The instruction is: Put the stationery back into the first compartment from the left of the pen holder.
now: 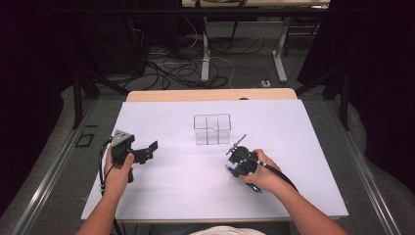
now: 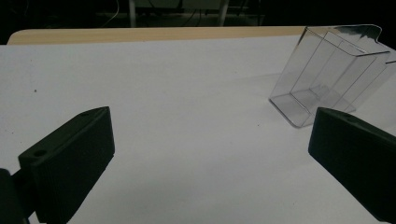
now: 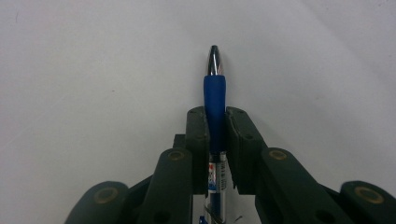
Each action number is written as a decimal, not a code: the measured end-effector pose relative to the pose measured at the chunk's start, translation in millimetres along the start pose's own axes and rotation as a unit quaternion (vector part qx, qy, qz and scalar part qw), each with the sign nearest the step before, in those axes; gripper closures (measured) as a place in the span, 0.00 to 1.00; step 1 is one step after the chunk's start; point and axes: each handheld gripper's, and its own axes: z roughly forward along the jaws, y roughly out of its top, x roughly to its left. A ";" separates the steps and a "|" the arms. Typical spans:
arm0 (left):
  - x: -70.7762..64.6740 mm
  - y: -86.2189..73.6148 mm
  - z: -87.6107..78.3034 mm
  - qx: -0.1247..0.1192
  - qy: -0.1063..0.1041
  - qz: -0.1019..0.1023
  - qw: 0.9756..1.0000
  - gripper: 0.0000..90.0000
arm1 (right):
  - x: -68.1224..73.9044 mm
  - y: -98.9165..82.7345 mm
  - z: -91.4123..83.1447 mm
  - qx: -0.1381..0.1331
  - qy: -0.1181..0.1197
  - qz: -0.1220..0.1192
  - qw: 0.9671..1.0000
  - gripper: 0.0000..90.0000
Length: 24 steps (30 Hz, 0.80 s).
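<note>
1. We see the right gripper (image 3: 215, 119) clamped on a blue pen (image 3: 215, 100), its jaws pressed against the blue grip from both sides. The silver tip points forward, beyond the jaw ends.

2. The pen's long axis runs along the jaws rather than across them, so wherever we aim the gripper, the tip leads.

3. From above, the right gripper (image 1: 241, 161) sits low over the white table (image 1: 161, 196), just in front of and slightly to the right of the clear divided box (image 1: 212, 129). The box stands upright near the table's centre, open at the top.

4. The left gripper (image 1: 147, 150) has its jaws wide apart and holds nothing. It is well to the left of the box, so the right hand is the nearer one.

5. We judge the likely move to be dropping the pen into a box compartment. That would need the pen lifted above the rim and tipped towards vertical.
</note>
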 end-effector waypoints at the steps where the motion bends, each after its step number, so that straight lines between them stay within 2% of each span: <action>1: 0.3 0.1 0.1 -0.001 0.001 0.001 1.000 0.00 | 0.0 0.2 -0.8 0.002 0.004 0.002 1.000 0.89; 7: 0.5 0.0 0.0 -0.001 0.001 0.002 1.000 0.00 | -0.1 -0.3 -3.0 -0.011 0.002 0.014 1.000 0.89; 13: 0.6 0.0 -0.2 -0.003 0.003 0.003 1.000 0.00 | -1.8 -0.3 -5.4 -0.017 0.004 0.009 1.000 0.89; 15: 0.7 0.0 -0.2 -0.002 0.003 0.004 1.000 0.00 | -2.0 -0.4 -5.8 -0.023 0.002 0.013 1.000 0.89; 16: 0.8 0.0 -0.2 -0.002 0.004 0.004 1.000 0.00 | -0.6 -0.6 -6.7 -0.020 0.001 0.026 0.999 0.89; 18: 0.8 0.0 -0.2 -0.001 0.006 0.006 1.000 0.00 | -2.5 -0.3 -7.2 -0.029 0.003 0.018 0.999 0.89; 24: 1.3 -0.4 -0.6 0.000 0.008 0.005 1.000 0.00 | -5.1 -0.3 -11.5 -0.055 0.001 0.017 0.998 0.89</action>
